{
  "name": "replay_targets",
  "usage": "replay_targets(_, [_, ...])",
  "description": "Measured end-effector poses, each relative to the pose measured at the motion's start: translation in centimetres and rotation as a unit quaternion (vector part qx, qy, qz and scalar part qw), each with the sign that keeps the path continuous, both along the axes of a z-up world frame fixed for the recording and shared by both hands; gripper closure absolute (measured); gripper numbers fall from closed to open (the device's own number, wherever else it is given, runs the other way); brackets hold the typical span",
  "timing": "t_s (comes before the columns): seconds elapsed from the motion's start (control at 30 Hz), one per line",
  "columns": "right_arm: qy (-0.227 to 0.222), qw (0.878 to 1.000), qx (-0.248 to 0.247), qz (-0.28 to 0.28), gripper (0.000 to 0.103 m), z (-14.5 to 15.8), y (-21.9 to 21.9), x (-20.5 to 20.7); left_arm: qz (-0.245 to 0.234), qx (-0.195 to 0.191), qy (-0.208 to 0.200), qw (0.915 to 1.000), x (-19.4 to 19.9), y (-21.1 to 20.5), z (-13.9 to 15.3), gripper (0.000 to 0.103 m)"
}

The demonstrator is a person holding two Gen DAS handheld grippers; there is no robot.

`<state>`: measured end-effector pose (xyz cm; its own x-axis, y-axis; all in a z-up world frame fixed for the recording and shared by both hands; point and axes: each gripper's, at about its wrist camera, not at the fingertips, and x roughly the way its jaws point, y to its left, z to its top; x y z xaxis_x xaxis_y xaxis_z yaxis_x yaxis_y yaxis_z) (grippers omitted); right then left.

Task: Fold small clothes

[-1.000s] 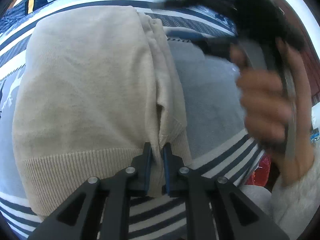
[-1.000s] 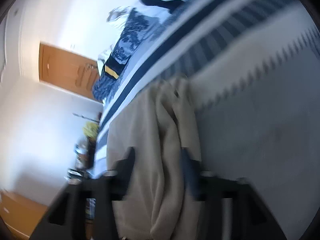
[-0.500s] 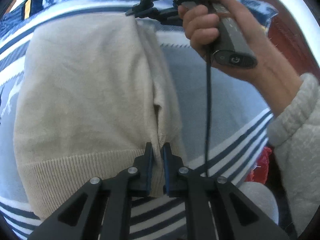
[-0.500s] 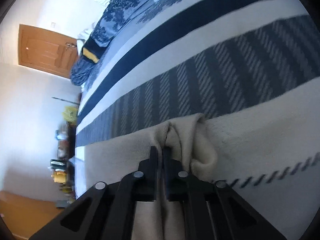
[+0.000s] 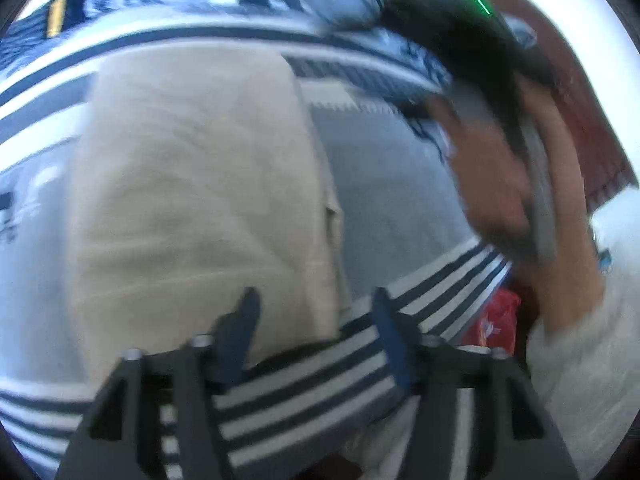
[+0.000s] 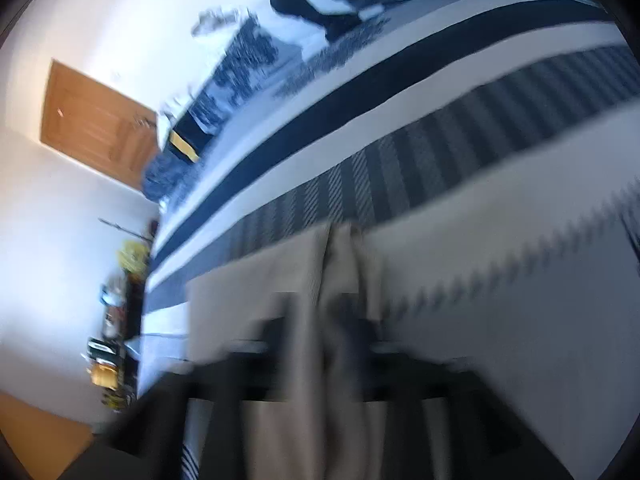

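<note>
Nearest to us in the left wrist view, the left tool (image 5: 316, 308) is standing wide open with nothing between its two dark fingers. Its left finger is overlapping the near hem of the beige sweater (image 5: 200, 184); its right finger is sitting over the striped bedspread (image 5: 304, 384), off the garment's right edge.

The sweater is lying flat on the bed, folded into a long rectangle. Its long axis is running straight away from the left tool, hem near, far edge toward the pillows. A folded flap is lying along its right side.

In the right wrist view, the right tool (image 6: 320, 328) is heavily blurred. Its fingers are appearing spread on either side of a bunched ridge of the sweater (image 6: 340, 280), and we cannot tell whether they are gripping it.

Farther right in the left wrist view, the right hand (image 5: 496, 184) is holding its dark device above a grey band of the bedspread.

Beyond the sweater, navy and white stripes are crossing the bed toward patterned blue bedding (image 6: 240, 64). Past that, we are seeing a white wall and a wooden door (image 6: 92, 124).
</note>
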<state>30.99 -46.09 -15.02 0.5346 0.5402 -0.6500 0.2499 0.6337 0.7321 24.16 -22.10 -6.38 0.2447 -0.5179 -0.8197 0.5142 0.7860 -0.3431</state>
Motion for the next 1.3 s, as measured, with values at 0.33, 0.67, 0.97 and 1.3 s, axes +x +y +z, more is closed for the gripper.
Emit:
replay_targets(0.33, [0.073, 0.993, 0.086, 0.023, 0.025, -5.7, 5.8, -12.4, 0.176, -0.008, 0.093, 0.9799, 5.1, 13.8, -3.0, 0.030])
replay_targets(0.67, [0.080, 0.988, 0.126, 0.043, 0.036, -7.9, 6.6, -11.4, 0.159, -0.043, 0.175, 0.9705, 7.5, 10.7, -6.5, 0.030])
replay_targets(0.97, [0.099, 0.991, 0.087, 0.031, 0.088, -7.3, 6.2, -12.2, 0.145, -0.036, 0.132, 0.9800, 6.4, 10.6, -4.1, 0.084])
replay_targets(1.3, [0.090, 0.992, 0.068, 0.060, 0.091, -3.2, 11.4, -18.5, 0.136, -0.052, 0.126, 0.9813, 0.4, 17.1, -1.6, 0.086])
